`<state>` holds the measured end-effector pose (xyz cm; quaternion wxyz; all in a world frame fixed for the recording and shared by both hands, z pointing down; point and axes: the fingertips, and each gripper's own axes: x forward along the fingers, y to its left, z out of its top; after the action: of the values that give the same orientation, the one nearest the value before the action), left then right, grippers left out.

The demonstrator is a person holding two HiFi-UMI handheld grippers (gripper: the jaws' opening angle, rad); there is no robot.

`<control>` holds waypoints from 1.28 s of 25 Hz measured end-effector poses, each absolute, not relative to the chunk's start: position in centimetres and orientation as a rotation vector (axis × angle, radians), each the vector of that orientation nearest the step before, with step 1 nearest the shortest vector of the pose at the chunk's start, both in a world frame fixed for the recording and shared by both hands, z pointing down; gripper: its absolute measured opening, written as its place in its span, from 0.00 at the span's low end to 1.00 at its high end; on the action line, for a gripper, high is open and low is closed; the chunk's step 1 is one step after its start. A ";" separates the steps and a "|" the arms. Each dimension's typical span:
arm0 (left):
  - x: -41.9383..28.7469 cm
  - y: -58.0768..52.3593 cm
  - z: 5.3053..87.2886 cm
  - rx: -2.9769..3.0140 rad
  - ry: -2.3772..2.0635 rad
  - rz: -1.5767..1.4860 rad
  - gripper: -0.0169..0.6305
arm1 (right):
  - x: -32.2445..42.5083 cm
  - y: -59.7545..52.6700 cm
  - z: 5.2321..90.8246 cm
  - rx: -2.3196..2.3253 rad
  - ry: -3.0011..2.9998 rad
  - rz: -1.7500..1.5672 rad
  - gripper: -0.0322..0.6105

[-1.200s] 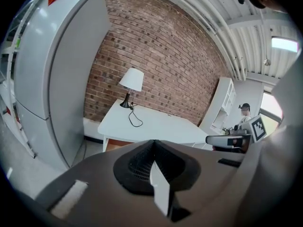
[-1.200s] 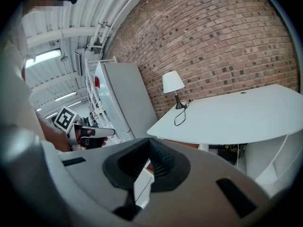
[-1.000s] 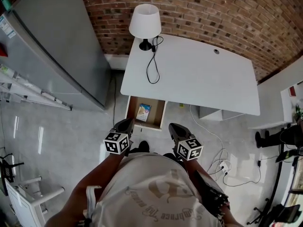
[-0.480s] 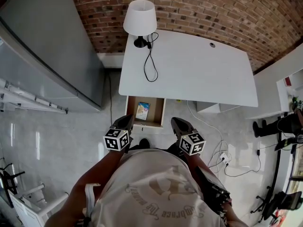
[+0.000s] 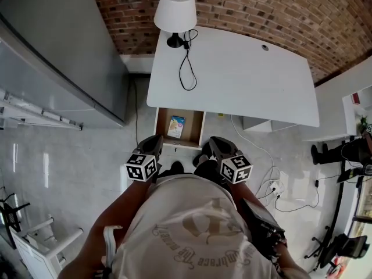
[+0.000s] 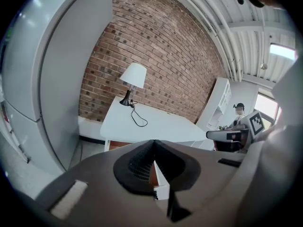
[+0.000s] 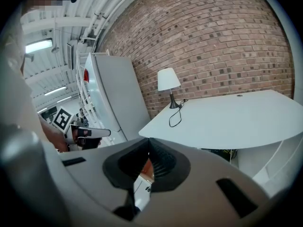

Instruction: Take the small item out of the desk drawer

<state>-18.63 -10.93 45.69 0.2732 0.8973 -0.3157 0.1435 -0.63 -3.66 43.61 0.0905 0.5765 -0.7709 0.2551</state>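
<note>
Here, left tool and right tool, each closed tight, face the boxy wooden drawer.

A pale T-shirt with a brown circular print; the grey left gripper and right gripper bear black-and-white marker cubes.

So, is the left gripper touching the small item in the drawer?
Apart. The head view shows the left gripper at the front left corner of the open drawer, with bare drawer floor between it and the small item.
</note>
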 end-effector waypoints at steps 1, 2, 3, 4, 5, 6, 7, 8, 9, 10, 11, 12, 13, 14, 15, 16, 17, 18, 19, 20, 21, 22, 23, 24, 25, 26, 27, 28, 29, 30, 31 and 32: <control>-18.7 -10.6 45.8 2.416 -0.847 0.394 0.03 | -0.8 -3.6 43.8 1.700 -2.294 0.762 0.06; -18.6 -10.4 45.9 2.419 -0.843 0.400 0.03 | -0.9 -3.6 44.1 1.686 -2.296 0.764 0.06; -18.5 -10.2 46.0 2.421 -0.839 0.405 0.03 | -0.9 -3.6 44.2 1.674 -2.298 0.765 0.06; -18.4 -10.0 46.1 2.422 -0.836 0.409 0.04 | -0.9 -3.7 44.4 1.663 -2.300 0.766 0.06; -18.3 -9.8 46.2 2.420 -0.834 0.412 0.03 | -1.0 -3.8 44.6 1.651 -2.303 0.768 0.06; -18.2 -9.7 46.3 2.417 -0.833 0.417 0.03 | -1.0 -3.9 44.7 1.640 -2.305 0.771 0.06; -18.1 -9.6 46.5 2.412 -0.831 0.423 0.03 | -1.1 -4.0 44.7 1.630 -2.309 0.774 0.06; -17.9 -9.5 46.6 2.408 -0.829 0.431 0.04 | -1.1 -4.1 44.8 1.622 -2.313 0.779 0.06; -17.6 -9.5 46.8 2.406 -0.825 0.441 0.03 | -1.0 -4.2 44.9 1.617 -2.317 0.786 0.06; -17.4 -9.5 47.1 2.404 -0.824 0.452 0.03 | -0.8 -4.4 45.1 1.612 -2.319 0.795 0.06; -17.1 -9.6 47.3 2.401 -0.824 0.463 0.03 | -0.6 -4.5 45.3 1.610 -2.319 0.805 0.06; -16.8 -9.7 47.6 2.394 -0.825 0.474 0.04 | -0.4 -4.7 45.5 1.611 -2.318 0.816 0.06; -16.6 -9.7 47.9 2.385 -0.826 0.487 0.04 | -0.2 -4.8 45.6 1.613 -2.318 0.827 0.06; -16.5 -9.7 48.3 2.375 -0.826 0.503 0.04 | -0.1 -4.9 45.8 1.617 -2.318 0.839 0.06; -16.3 -9.6 48.6 2.365 -0.824 0.520 0.03 | 0.1 -4.9 45.9 1.621 -2.319 0.851 0.06; -16.2 -9.6 49.0 2.356 -0.822 0.538 0.04 | 0.2 -5.0 46.1 1.624 -2.319 0.864 0.06; -16.0 -9.6 49.4 2.348 -0.821 0.555 0.04 | 0.4 -5.0 46.3 1.626 -2.319 0.876 0.06; -15.9 -9.7 49.7 2.342 -0.821 0.571 0.04 | 0.6 -5.1 46.6 1.626 -2.317 0.888 0.06; -15.7 -9.9 50.0 2.337 -0.822 0.585 0.04 | 0.8 -5.2 46.9 1.623 -2.314 0.899 0.06; -15.4 -10.1 50.2 2.333 -0.824 0.596 0.04 | 1.0 -5.3 47.2 1.619 -2.312 0.908 0.06; -15.1 -10.2 50.4 2.330 -0.826 0.606 0.04 | 1.2 -5.4 47.5 1.613 -2.309 0.916 0.06; -14.9 -10.4 50.6 2.327 -0.829 0.618 0.04 | 1.4 -5.5 47.7 1.606 -2.307 0.923 0.06; -14.7 -10.5 50.9 2.324 -0.833 0.632 0.04 | 1.5 -5.6 48.0 1.600 -2.306 0.928 0.06; -14.6 -10.6 51.2 2.320 -0.838 0.648 0.04 | 1.6 -5.7 48.2 1.594 -2.306 0.932 0.06; -14.4 -10.7 51.5 2.316 -0.842 0.663 0.04 | 1.7 -5.8 48.3 1.589 -2.306 0.936 0.06; -14.3 -10.9 51.7 2.310 -0.845 0.674 0.04 | 1.7 -5.9 48.5 1.584 -2.307 0.940 0.06; -14.1 -11.0 52.0 2.304 -0.846 0.683 0.04 | 1.8 -6.0 48.7 1.578 -2.307 0.945 0.06; -13.9 -11.0 52.2 2.299 -0.846 0.689 0.04 | 1.9 -6.1 48.9 1.572 -2.306 0.951 0.06; -13.7 -11.1 52.4 2.295 -0.844 0.694 0.04 | 2.0 -6.2 49.2 1.568 -2.304 0.956 0.06; -13.5 -11.1 52.6 2.293 -0.843 0.700 0.04 | 2.1 -6.2 49.4 1.565 -2.301 0.960 0.06; -13.5 -11.1 52.7 2.290 -0.841 0.705 0.04 | 2.1 -6.2 49.6 1.562 -2.298 0.965 0.06; -13.4 -11.1 52.9 2.287 -0.839 0.711 0.04 | 2.1 -6.3 49.8 1.560 -2.294 0.972 0.06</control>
<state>-13.43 -11.09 52.92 0.2973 0.8605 -0.3157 0.2673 2.07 -6.29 49.82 0.1009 0.5280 -0.7765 0.3289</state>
